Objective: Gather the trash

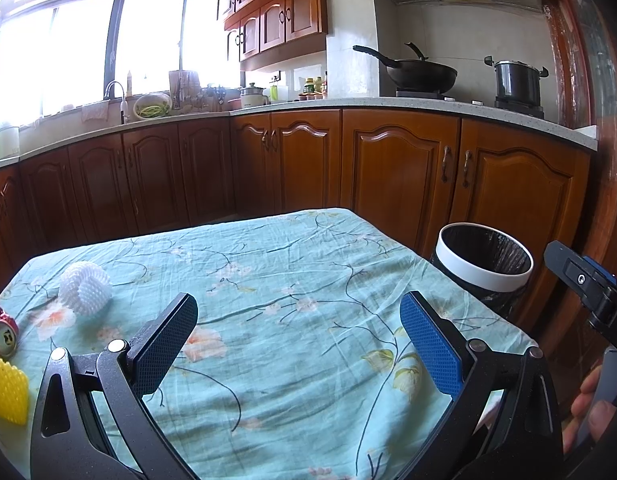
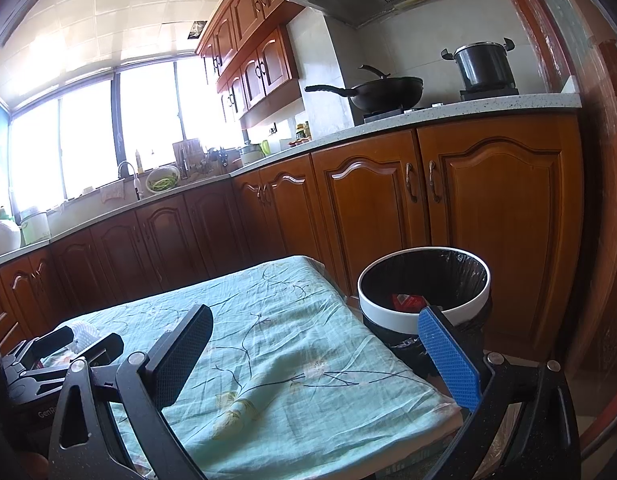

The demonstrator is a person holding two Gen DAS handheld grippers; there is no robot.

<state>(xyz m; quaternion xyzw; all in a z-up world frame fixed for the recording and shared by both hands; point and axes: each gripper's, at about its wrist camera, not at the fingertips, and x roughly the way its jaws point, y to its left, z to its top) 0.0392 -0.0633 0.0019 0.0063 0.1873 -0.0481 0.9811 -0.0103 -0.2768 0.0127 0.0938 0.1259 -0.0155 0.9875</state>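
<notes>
On the teal floral tablecloth [image 1: 268,280] lie a white foam fruit net [image 1: 85,288], a crushed red can [image 1: 2,336] and a yellow foam net [image 1: 6,390], all at the left. My left gripper [image 1: 298,316] is open and empty above the cloth's near middle. My right gripper [image 2: 316,336] is open and empty over the table's right edge [image 2: 388,364], near the white-rimmed bin [image 2: 422,312] with a black liner. A red wrapper [image 2: 406,302] lies inside the bin. The bin also shows in the left wrist view [image 1: 484,276].
Wooden base cabinets [image 1: 388,168] run behind the table under a pale counter [image 1: 348,104] with a wok [image 1: 420,74] and a pot [image 1: 516,80]. The left gripper's body [image 2: 48,360] shows in the right wrist view, partly hiding the white net [image 2: 84,334].
</notes>
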